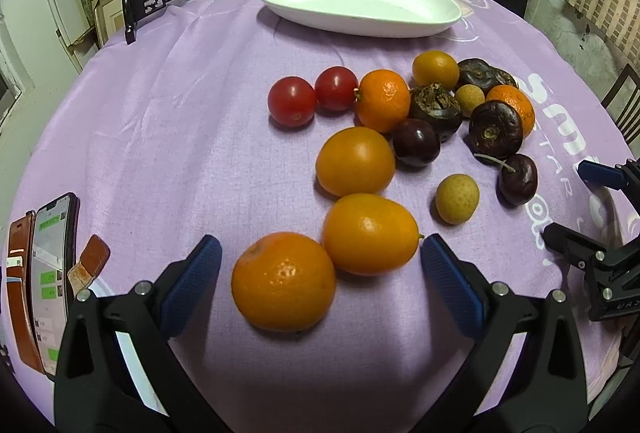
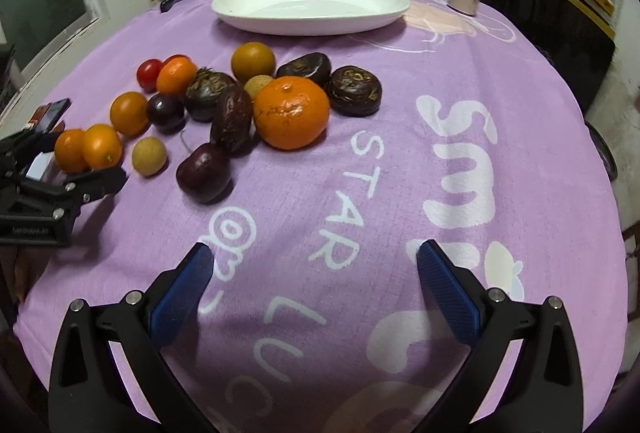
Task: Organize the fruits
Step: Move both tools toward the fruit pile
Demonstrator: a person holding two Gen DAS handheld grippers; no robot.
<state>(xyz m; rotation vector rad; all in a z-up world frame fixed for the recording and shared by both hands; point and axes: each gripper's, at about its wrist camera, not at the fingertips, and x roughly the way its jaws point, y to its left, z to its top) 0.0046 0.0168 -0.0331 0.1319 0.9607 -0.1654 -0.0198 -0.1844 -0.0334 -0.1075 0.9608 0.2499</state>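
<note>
Orange mandarin (image 1: 283,281) sits touching a kumquat (image 1: 370,234) at its 1 o'clock, both between the wide-open left hand-held gripper (image 1: 320,273). Closing now risks pinching both or rolling one off across the tabletop (image 1: 160,137). Right hand-held gripper (image 2: 312,285) hangs wide open, holding nothing.

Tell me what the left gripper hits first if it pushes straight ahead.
Probably the nearest orange: it sits between the open fingers of the left gripper, apart from both pads, touching the yellow fruit behind it.
</note>
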